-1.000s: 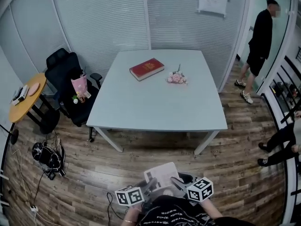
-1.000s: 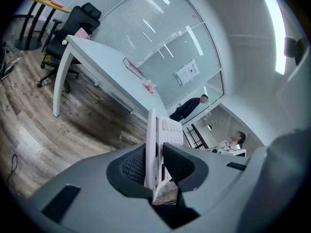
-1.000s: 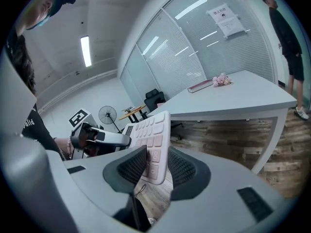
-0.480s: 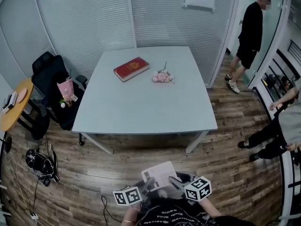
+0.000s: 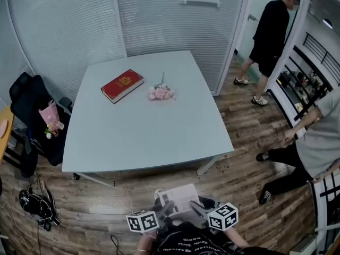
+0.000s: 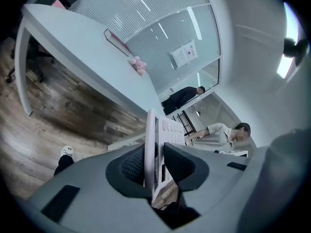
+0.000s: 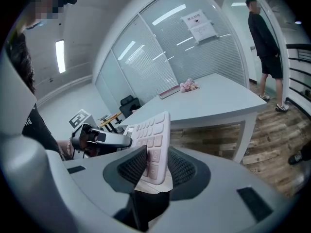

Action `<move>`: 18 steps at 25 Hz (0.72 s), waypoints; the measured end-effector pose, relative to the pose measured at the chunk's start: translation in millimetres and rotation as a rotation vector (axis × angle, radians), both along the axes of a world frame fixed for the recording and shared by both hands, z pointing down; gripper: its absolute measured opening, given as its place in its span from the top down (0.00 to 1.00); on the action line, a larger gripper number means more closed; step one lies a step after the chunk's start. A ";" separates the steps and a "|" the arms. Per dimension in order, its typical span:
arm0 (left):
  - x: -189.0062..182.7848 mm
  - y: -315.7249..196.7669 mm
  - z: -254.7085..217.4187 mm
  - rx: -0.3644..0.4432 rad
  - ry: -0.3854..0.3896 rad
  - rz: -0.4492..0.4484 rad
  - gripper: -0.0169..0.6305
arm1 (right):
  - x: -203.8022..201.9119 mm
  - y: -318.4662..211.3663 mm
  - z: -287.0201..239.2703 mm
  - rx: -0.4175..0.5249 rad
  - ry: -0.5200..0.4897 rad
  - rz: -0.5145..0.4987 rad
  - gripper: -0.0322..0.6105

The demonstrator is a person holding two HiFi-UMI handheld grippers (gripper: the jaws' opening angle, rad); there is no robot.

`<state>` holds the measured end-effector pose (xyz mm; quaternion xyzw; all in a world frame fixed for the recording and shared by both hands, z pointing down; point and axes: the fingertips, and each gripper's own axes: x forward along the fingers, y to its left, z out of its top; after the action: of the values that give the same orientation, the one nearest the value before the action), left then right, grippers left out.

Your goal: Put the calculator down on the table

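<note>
The calculator [image 5: 179, 198] was clamped at opposite edges by the left gripper [image 6: 154, 163] and the right gripper [image 7: 156, 165], presumably to be carried steadily to the table [image 5: 143, 132], not yet reached.

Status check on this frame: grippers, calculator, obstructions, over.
Both left gripper and right gripper shut on the calculator. Calculator in the air, short of the table. Far side holds red book and pink flowers, near edge unblocked.

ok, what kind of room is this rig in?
Most likely an office meeting room: a large pale table in the middle, glass partitions with blinds around it, and a black office chair beside the table.
</note>
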<state>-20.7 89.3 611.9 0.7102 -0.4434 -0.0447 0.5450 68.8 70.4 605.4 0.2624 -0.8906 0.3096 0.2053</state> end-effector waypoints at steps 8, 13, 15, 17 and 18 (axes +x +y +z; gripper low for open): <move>-33.8 -110.2 -1.7 -0.019 -0.024 0.117 0.80 | -31.3 -98.9 -0.9 0.000 0.001 0.128 0.73; -54.1 -160.4 -4.5 -0.015 -0.011 0.167 0.80 | -53.6 -145.4 -3.7 0.008 0.003 0.185 0.73; -60.0 -177.7 -4.4 -0.015 -0.022 0.190 0.80 | -58.8 -160.3 -2.8 0.007 0.003 0.209 0.73; -64.2 -191.8 -3.5 -0.020 -0.037 0.218 0.80 | -62.2 -172.1 -0.6 0.001 0.000 0.237 0.72; -66.1 -198.2 -3.4 -0.021 -0.044 0.231 0.80 | -63.7 -176.9 0.4 -0.003 0.000 0.250 0.72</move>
<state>-86.8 -108.9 608.5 0.7515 -0.3711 0.0389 0.5441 5.1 -106.4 605.8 0.3712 -0.8505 0.3341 0.1652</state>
